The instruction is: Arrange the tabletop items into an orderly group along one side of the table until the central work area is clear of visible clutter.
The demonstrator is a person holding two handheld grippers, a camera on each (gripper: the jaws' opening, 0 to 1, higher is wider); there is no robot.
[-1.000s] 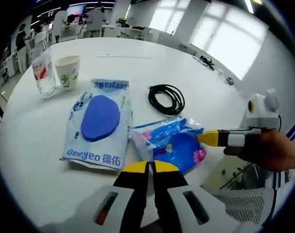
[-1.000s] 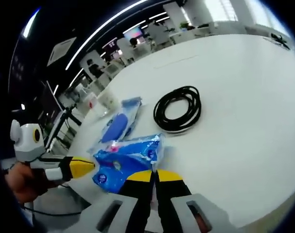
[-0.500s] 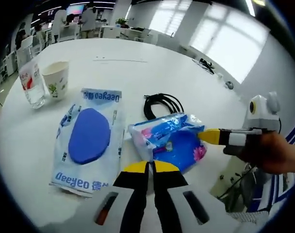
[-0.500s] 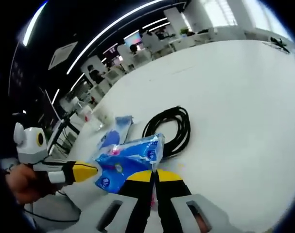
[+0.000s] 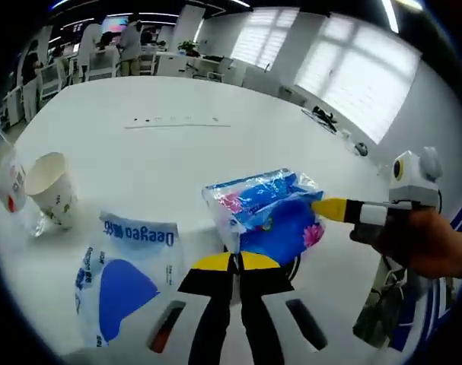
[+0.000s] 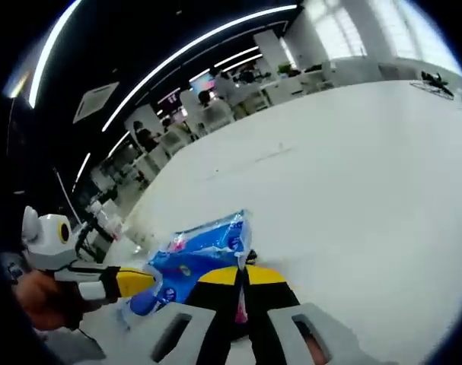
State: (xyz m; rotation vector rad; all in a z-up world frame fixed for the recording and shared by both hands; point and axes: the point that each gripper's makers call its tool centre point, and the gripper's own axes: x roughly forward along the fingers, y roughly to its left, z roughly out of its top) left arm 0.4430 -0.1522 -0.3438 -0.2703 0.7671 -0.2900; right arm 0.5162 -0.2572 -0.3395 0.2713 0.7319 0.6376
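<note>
— While both claws, left claw point(image 5: 232, 262) and right claw point(image 6: 242, 275), pinch the blue packet point(image 5: 270, 213) above the desk point(image 5: 177, 152), what's underway?
— Carrying it, I'd judge; next, set it beside the flat pouch point(image 5: 120, 274) near the desk's edge.

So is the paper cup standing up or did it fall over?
Standing up. In the left gripper view the paper cup sits on the table with its open mouth facing upward.

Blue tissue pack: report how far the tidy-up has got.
Done: little that shows. In hand: the blue tissue pack is lifted, the left gripper and right gripper each shut on an end. Left: the Deeyeo wipes packet, the paper cup and the clear cup beside it still lie on the white table, ungrouped.
</note>
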